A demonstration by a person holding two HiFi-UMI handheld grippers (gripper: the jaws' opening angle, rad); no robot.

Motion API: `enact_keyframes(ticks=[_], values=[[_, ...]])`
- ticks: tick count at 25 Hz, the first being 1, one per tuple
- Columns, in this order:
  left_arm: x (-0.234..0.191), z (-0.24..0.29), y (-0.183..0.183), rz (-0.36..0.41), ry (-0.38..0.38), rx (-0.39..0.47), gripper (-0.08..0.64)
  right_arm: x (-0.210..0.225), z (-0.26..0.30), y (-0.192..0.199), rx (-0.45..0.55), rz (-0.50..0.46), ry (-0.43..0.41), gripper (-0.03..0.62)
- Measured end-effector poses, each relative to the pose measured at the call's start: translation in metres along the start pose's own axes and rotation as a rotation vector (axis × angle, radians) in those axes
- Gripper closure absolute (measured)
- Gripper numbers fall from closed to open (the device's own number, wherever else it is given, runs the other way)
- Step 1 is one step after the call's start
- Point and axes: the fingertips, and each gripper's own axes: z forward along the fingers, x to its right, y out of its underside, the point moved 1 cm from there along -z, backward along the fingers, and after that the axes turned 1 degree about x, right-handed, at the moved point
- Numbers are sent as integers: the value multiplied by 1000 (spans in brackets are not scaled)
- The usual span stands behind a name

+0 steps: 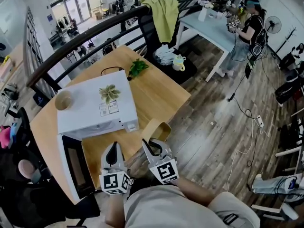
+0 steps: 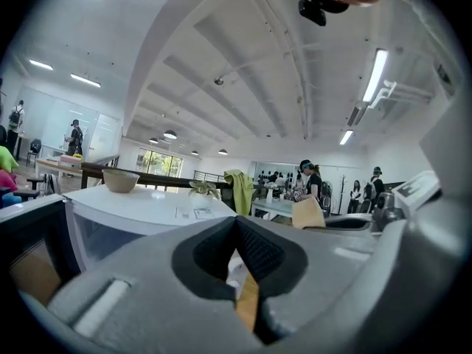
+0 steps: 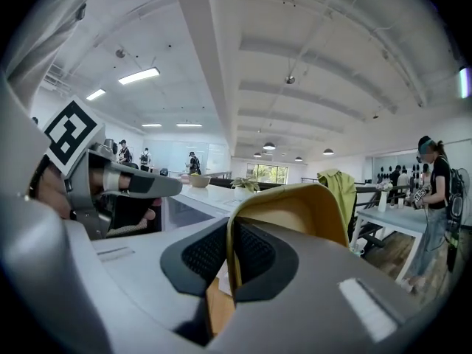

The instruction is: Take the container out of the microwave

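The right tongs (image 3: pixel 228 253) are clamped on the rim wall of the tan, round-cornered paper container (image 3: pixel 295 209), one jaw inside it and one outside. The container is out of the white box-shaped microwave (image 1: pixel 97 108), at about 4 o'clock from it by the near edge of the light wooden tabletop (image 1: pixel 156 96). The left tongs (image 2: pixel 237 249) are pressed together on nothing at 9 o'clock of the right pair, and the microwave's dark-windowed door (image 1: pixel 76 167) stands open toward 7 o'clock.
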Motion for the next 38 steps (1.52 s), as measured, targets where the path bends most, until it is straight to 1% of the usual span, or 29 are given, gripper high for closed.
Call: enact_keyframes(ticks=[4, 6, 8, 11, 15, 20, 33, 38], values=[[1, -1, -27, 18, -7, 52, 557, 20, -4, -21, 45, 16, 46, 569], [1, -1, -35, 24, -13, 67, 557, 28, -5, -32, 60, 1, 54, 569], [1, -1, -41, 29, -15, 76, 557, 32, -6, -42, 73, -15, 60, 569], [4, -2, -46, 33, -11, 89, 557, 35, -6, -49, 88, -10, 71, 569], [9, -2, -51, 38, -6, 103, 557, 37, -7, -60, 104, -47, 62, 569], [11, -5, -52, 42, -10, 109, 557, 33, -8, -66, 113, -63, 52, 569], [12, -12, -50, 46, -23, 113, 557, 31, -12, -66, 98, -78, 51, 569], [16, -12, -49, 45, -16, 110, 557, 28, -14, -66, 91, -83, 46, 570]])
